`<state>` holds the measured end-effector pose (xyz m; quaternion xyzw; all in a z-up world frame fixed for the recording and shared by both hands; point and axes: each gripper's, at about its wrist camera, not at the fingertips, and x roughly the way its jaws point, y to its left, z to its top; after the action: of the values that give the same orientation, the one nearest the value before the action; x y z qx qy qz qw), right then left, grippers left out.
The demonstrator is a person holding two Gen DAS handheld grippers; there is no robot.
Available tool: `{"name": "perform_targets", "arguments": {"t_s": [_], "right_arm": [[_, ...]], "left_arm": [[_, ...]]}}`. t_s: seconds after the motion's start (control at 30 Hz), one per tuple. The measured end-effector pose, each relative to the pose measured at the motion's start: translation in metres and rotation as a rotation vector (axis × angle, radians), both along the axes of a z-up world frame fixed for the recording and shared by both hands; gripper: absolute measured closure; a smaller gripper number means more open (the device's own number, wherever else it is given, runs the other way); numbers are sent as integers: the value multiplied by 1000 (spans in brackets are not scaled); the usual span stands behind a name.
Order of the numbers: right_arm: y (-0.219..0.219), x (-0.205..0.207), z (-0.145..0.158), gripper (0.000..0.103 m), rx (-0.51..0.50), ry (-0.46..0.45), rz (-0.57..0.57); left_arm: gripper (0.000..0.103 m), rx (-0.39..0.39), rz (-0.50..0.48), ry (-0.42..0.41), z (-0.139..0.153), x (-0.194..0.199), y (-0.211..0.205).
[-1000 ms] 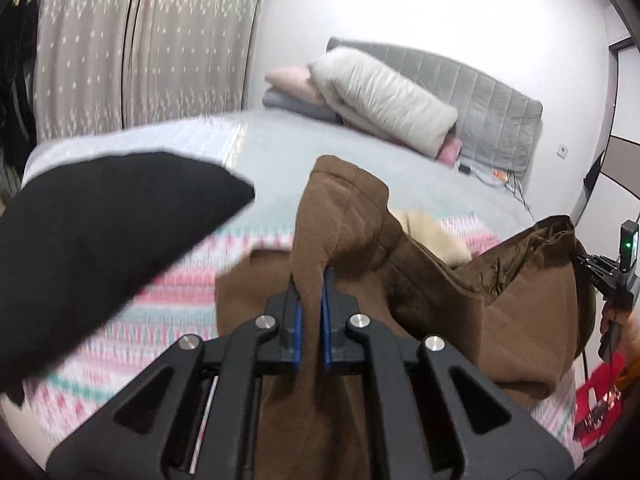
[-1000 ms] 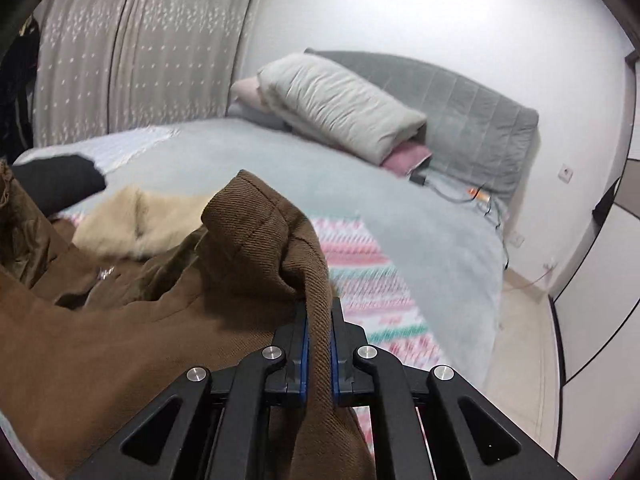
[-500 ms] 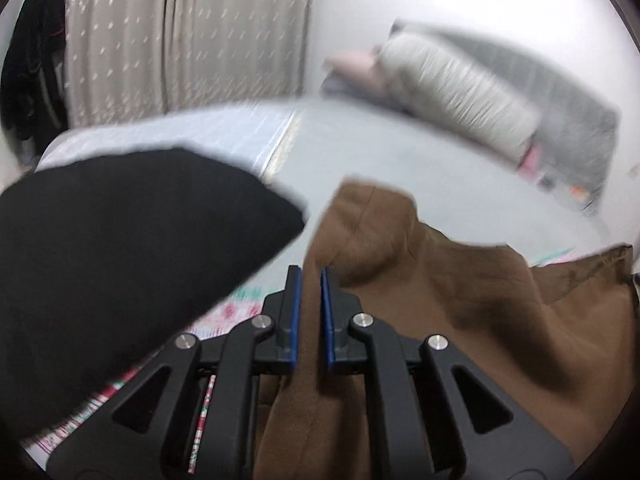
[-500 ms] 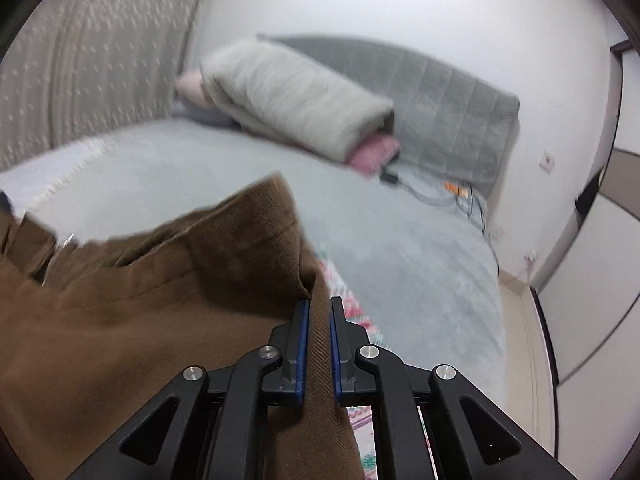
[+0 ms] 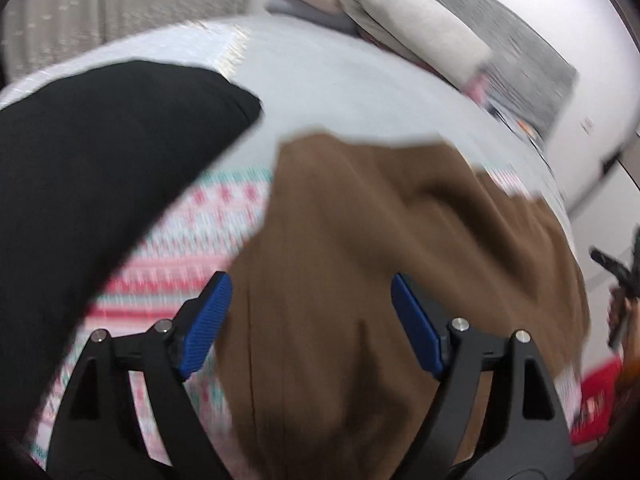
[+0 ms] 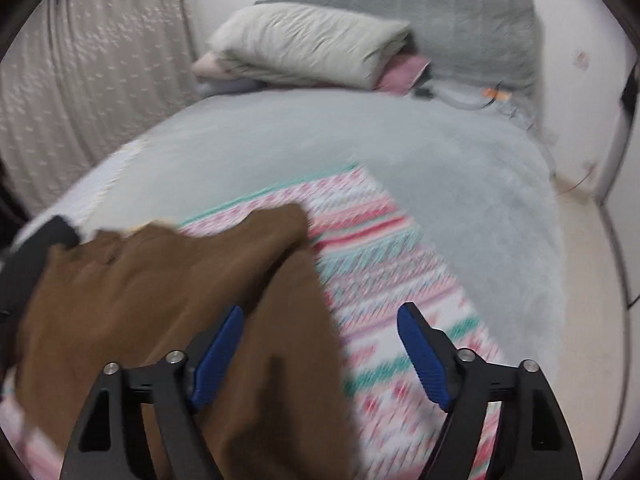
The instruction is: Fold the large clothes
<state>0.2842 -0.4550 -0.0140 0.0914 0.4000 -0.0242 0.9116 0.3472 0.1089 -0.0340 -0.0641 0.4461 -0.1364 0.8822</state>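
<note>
A large brown garment (image 5: 360,240) lies spread on a pink, white and teal patterned cloth (image 5: 208,232) on the bed. My left gripper (image 5: 310,298) is open above it, its jaws wide apart, the brown fabric lying loose below and between them. In the right wrist view the same brown garment (image 6: 160,288) fills the lower left. My right gripper (image 6: 320,328) is open too, its left finger over the garment's right edge and its right finger over the patterned cloth (image 6: 400,280). Both views are motion-blurred.
A black garment (image 5: 100,168) lies at the left on the grey bedspread (image 6: 360,140). Pillows (image 6: 304,44) and a grey headboard (image 6: 460,12) stand at the far end. Curtains (image 6: 80,72) hang at the left. The bed's right edge drops to the floor (image 6: 592,280).
Both grippers were shut on the brown garment and held it up. Now both have opened and the garment has dropped flat onto the patterned cloth.
</note>
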Motion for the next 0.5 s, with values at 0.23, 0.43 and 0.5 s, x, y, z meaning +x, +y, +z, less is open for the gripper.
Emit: {"name": "perform_targets", "arguments": {"t_s": [0.23, 0.43, 0.5], "right_arm": [[0, -67, -54, 21, 212, 163, 102], [-6, -65, -108, 18, 440, 233, 93], [-2, -56, -111, 19, 468, 192, 79]], "left_arm": [[21, -170, -104, 221, -52, -55, 32], [19, -366, -123, 232, -78, -39, 28], [19, -442, -120, 213, -84, -37, 23]]}}
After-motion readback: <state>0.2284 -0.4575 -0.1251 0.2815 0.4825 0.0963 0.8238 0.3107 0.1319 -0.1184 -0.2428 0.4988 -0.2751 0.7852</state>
